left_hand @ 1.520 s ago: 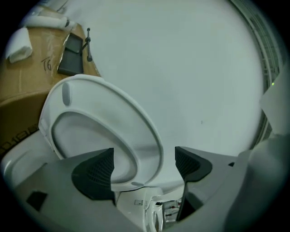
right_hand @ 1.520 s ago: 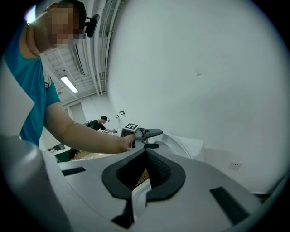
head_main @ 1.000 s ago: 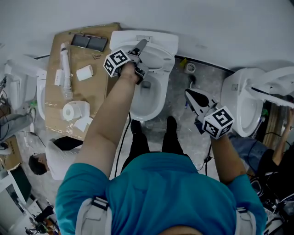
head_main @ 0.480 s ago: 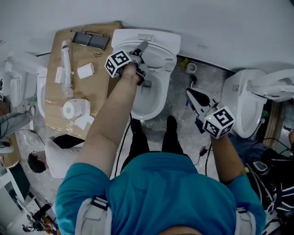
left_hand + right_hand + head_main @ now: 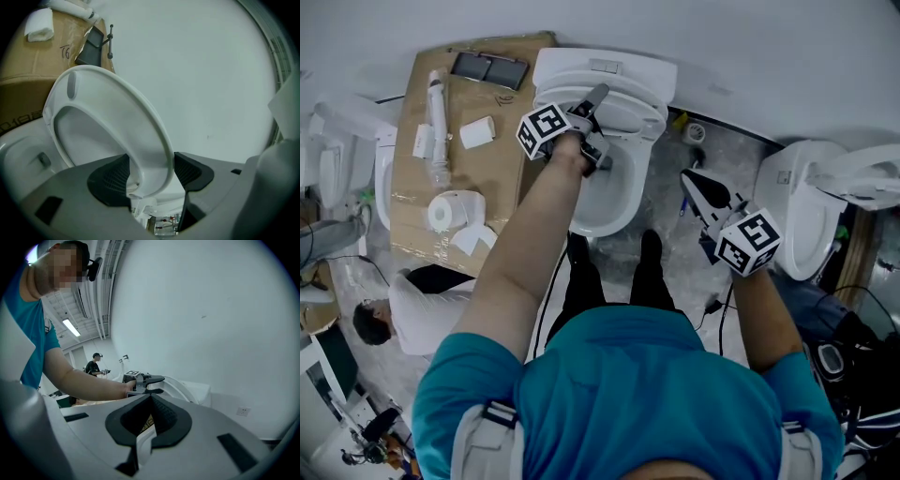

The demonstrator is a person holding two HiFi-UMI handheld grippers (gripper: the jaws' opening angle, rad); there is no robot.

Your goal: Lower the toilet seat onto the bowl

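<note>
White wall [image 5: 750, 47] across the top, grey floor [image 5: 670, 187] below it. You stand facing the middle toilet [image 5: 605, 206]. Another toilet [image 5: 797, 216] sits to your right and a third [image 5: 347, 150] at the far left edge.

A big cardboard box [image 5: 497, 112] stands just left of the middle toilet, serving as a bench. On it are a paper roll [image 5: 450, 211], a white tube [image 5: 439, 112] and two dark flat devices [image 5: 490, 67] at the wall end. A person [image 5: 403, 314] sits on the floor near the box.

The toilet seat [image 5: 630, 117] is up. It's tilted back toward the tank, clear of the bowl and not yet lowered. In the left gripper view the seat [image 5: 140, 117] rises as a slanted ring with the open bowl at lower left.

Your left claw [image 5: 602, 129] is at the seat's front rim. Its jaws have just been closing, and the rim now sits between the two pads [image 5: 110, 176], one on the inner side and one on the outer edge. The left claw [image 5: 150, 171] is pinching the seat.

Your right claw [image 5: 698, 192] hangs over the floor to the right of the bowl, well apart from the seat. In its own view the right claw [image 5: 150, 401] has its tips pressed together and holds nothing.
</note>
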